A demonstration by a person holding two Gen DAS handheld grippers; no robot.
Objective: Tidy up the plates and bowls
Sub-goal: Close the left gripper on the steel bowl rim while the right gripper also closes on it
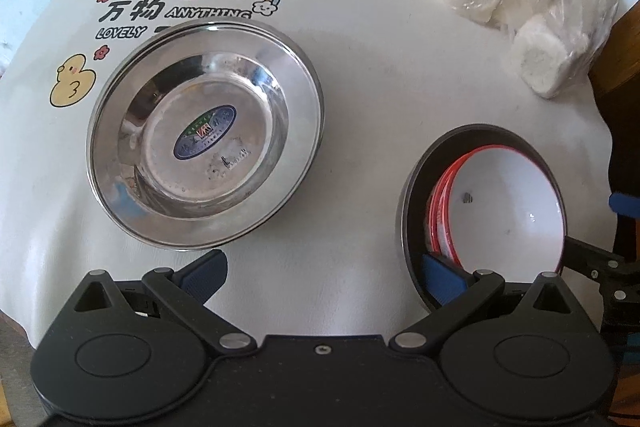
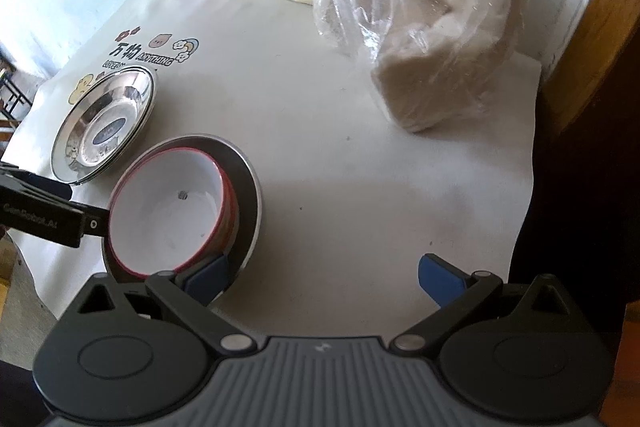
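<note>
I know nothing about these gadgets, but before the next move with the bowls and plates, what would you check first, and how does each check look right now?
1. Left gripper open: ok, both fingers spread wide.
2. Right gripper open: ok, holding nothing.
3. White bowl nested in the dark plate: ok, though it sits off-center, toward one side.
4. Steel plates stacked flat on the table: ok, apart from the bowl stack.
5. Left gripper's right finger clear of the dark plate: cannot tell, its tip overlaps the rim.
6. Bag of buns out of the way: ok, far side of table.
</note>
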